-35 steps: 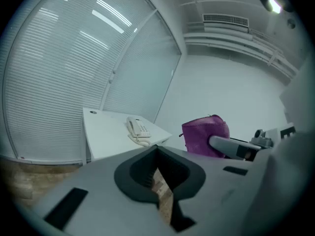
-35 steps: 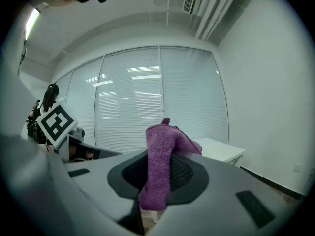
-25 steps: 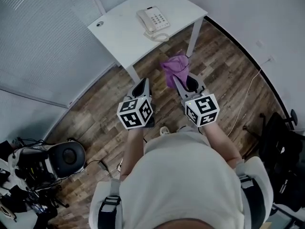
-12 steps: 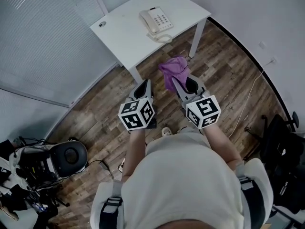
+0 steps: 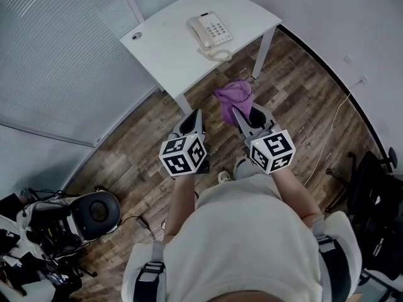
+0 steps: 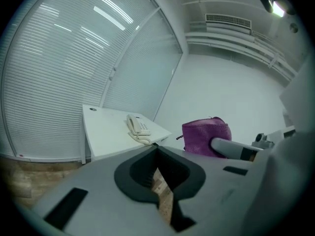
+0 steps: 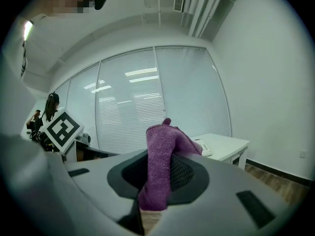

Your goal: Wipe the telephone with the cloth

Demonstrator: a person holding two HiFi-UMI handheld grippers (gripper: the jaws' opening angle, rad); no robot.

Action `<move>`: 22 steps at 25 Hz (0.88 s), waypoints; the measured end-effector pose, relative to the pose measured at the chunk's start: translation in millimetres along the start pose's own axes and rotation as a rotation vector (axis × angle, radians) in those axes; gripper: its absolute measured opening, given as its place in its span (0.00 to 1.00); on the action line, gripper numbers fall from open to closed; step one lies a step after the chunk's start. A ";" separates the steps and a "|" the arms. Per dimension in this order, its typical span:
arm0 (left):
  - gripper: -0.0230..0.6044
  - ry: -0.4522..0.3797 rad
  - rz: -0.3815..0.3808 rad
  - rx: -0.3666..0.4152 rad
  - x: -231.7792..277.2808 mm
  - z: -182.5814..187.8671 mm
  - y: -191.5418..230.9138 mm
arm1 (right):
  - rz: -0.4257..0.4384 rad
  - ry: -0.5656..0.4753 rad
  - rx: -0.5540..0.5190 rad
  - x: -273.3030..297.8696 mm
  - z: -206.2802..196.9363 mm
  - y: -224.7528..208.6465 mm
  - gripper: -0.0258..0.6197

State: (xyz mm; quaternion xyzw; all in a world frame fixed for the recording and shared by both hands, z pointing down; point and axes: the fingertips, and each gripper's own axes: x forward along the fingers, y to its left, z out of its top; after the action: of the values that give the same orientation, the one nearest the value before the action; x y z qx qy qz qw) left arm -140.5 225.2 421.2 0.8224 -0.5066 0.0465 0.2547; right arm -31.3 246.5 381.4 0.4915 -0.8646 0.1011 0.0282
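Telephone (image 5: 210, 30) lying lengthwise toward person (image 5: 252, 238), cloth (image 5: 233, 95) clamped in right hand-held gripper (image 5: 239, 114), left hand-held gripper (image 5: 194, 114) closed

Pale short-sleeve shirt (image 5: 252, 238), grey buckled shoulder straps (image 5: 148, 270), plus a grey left gripper (image 5: 194, 113) and right gripper (image 5: 238, 114) each topped with a black-and-white marker cube (image 5: 183, 156).

Fuzzy matt cloth (image 5: 233, 95) (purple terry); telephone (image 5: 210, 30) smooth pale plastic; table (image 5: 165, 48) at 12 o'clock — matt white; floor (image 5: 141, 146) wood-grain planks.
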 end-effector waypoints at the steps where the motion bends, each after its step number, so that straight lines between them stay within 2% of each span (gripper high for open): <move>1: 0.07 -0.002 -0.001 -0.001 0.4 1.4 1.0 | -0.001 0.003 0.002 1.2 -0.2 -0.6 0.17; 10: 0.07 -0.004 0.010 -0.015 25.5 11.7 17.8 | 0.036 -0.003 -0.003 31.8 6.0 -12.2 0.17; 22: 0.07 -0.010 0.033 0.002 98.9 54.6 33.9 | 0.061 -0.046 0.016 100.7 39.1 -73.5 0.17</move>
State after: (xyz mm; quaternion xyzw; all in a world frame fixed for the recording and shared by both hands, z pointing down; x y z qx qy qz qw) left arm -131.8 107.5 419.6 0.8144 -0.5214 0.0469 0.2503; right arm -18.3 117.0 368.9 0.4671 -0.8788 0.0976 0.0012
